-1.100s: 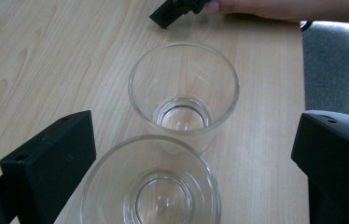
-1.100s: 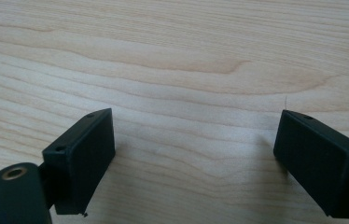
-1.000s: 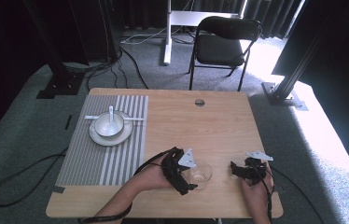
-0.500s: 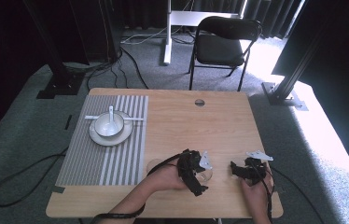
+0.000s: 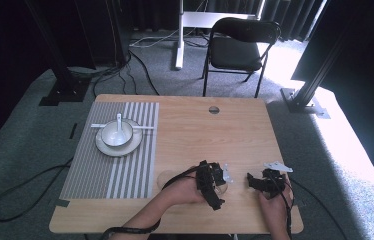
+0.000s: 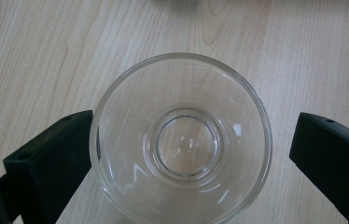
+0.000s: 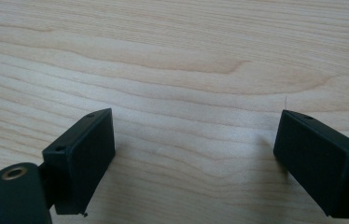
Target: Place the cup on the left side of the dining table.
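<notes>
Now left claw (image 6: pixel 184 154) closing, straddling glass bowl (image 6: pixel 180 137).

Most of the wooden table (image 5: pixel 200 135) lies bare across the middle and far right. On the far left, the white bowl (image 5: pixel 116 134) blocks the striped mat (image 5: pixel 125 165). Near the edge, the glass bowl (image 6: pixel 180 140) sits between the two grippers.
</notes>
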`<action>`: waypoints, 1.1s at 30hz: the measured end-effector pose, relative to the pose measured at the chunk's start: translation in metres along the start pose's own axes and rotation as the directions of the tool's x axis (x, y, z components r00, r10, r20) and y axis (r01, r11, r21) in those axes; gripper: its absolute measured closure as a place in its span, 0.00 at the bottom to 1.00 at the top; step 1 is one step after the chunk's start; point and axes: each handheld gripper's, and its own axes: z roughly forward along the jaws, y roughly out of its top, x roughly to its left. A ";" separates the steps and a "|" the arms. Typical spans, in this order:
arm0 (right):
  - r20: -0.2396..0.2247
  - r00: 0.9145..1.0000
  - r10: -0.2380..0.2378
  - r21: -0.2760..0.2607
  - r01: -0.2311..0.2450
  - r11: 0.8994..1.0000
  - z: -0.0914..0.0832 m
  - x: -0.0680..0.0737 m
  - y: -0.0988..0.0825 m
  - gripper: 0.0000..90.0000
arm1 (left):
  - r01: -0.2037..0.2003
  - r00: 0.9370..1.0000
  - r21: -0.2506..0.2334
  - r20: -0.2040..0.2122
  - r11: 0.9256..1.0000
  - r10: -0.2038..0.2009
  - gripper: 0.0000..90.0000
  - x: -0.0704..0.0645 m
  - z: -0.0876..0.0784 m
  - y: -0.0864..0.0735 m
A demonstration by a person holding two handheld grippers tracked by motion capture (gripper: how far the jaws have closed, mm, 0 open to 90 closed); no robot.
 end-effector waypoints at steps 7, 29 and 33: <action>0.000 1.000 0.000 0.000 0.000 1.000 0.000 0.000 0.000 0.13 | -0.009 0.999 0.043 -0.044 0.999 0.011 0.11 -0.003 0.007 0.002; 0.000 1.000 0.000 0.000 0.000 1.000 0.000 0.000 0.000 0.13 | 0.012 1.000 0.020 0.016 1.000 -0.013 0.20 -0.005 0.002 0.007; 0.000 1.000 0.000 0.000 0.000 1.000 0.000 0.000 0.000 0.13 | 0.009 1.000 0.019 0.014 1.000 -0.009 0.20 -0.006 0.001 0.007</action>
